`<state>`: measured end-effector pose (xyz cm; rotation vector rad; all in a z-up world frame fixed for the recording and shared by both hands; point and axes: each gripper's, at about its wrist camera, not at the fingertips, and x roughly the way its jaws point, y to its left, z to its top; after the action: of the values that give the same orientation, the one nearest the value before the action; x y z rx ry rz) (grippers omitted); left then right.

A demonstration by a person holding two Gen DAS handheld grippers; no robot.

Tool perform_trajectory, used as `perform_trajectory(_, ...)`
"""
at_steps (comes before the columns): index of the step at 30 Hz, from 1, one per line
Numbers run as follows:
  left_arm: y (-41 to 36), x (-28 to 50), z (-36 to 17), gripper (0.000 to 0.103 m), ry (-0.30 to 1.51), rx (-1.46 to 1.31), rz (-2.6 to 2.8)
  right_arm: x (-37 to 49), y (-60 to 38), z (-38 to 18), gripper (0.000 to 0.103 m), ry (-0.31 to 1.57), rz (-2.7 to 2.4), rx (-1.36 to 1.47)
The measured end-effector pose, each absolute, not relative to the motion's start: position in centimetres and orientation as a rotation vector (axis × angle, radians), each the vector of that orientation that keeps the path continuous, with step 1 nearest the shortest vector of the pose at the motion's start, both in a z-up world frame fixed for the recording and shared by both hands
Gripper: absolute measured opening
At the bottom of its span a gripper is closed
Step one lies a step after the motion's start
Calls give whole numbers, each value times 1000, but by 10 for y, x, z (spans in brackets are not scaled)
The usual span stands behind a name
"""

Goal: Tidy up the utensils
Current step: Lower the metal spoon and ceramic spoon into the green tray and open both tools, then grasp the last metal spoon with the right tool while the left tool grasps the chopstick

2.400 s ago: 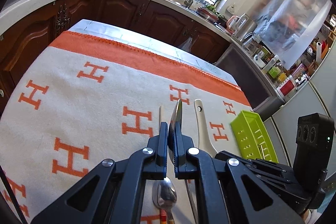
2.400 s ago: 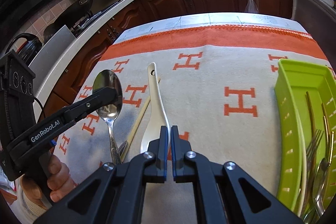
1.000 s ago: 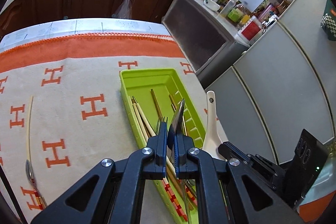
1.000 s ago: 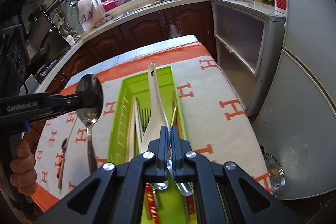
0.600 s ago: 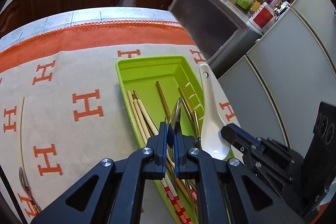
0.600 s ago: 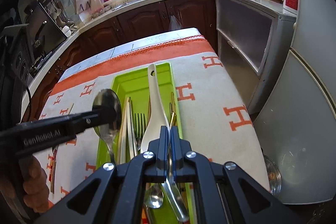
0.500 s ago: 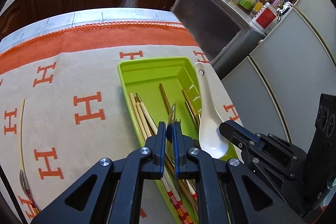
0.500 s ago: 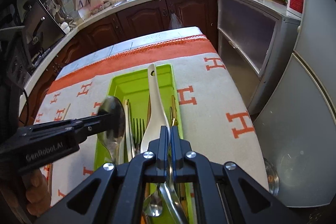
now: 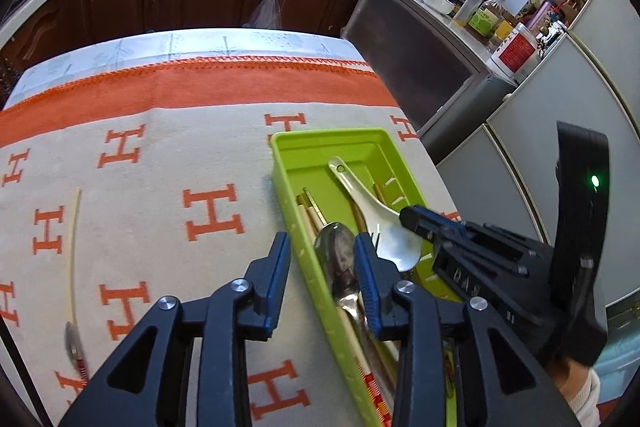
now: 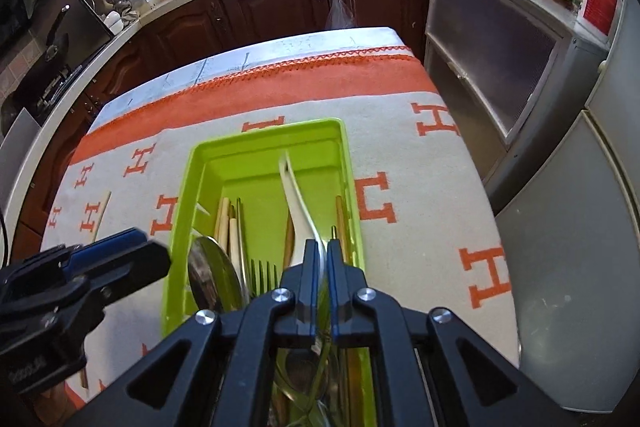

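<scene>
A green tray (image 9: 320, 141) (image 10: 264, 133) on the H-patterned cloth holds chopsticks (image 10: 226, 223), a fork (image 10: 262, 275) and other cutlery. My left gripper (image 9: 320, 243) (image 10: 144, 251) hangs over the tray's left rim with its jaws opening. A metal spoon (image 9: 336, 255) (image 10: 210, 271) lies between them inside the tray, with clear room on its left. My right gripper (image 10: 322, 251) (image 9: 412, 219) still pinches the bowl of a white ceramic spoon (image 10: 296, 207) (image 9: 360, 195) while its jaws begin to part. The spoon's handle points down the tray.
A pale chopstick (image 9: 74, 247) (image 10: 102, 211) and a red-handled utensil (image 9: 78, 355) lie on the cloth to the left. The table's right edge is close to the tray, with grey cabinets (image 10: 560, 267) beyond. Dark kitchen cupboards run along the back.
Both grippers carried their spoons over the tray and lowered them. The left jaws opened and the metal spoon dropped into the tray. The white spoon's handle sank and twisted.
</scene>
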<state>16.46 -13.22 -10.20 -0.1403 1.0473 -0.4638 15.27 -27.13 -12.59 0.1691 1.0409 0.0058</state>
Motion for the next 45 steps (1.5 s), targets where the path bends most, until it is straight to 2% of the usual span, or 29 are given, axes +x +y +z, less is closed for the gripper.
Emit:
perform_trajectory(3, -112, 156, -94, 42, 1037, -134, -428, 153, -275, -122, 5, 1031, 19, 218)
perform_trajectory(13, -31, 127, -88, 45, 1052, -172, -295, 133, -271, -102, 5, 1008, 42, 248)
perform_trajectory(15, -16, 120, -86, 49, 1050, -178, -272, 128, -269, -95, 5, 996, 49, 254)
perform_trajectory(17, -4, 113, -85, 58, 1046, -183, -255, 123, -263, -88, 5, 989, 59, 252)
perform_trajectory(19, 7, 104, -83, 61, 1042, -178, -233, 118, -257, -83, 5, 982, 72, 251)
perform_trajectory(30, 58, 71, -85, 66, 1053, -137, -157, 91, -189, -72, 6, 1015, 217, 232)
perform_trajectory(45, 112, 33, -119, 66, 1086, -143, -60, 86, -64, -115, 6, 1135, 487, 150)
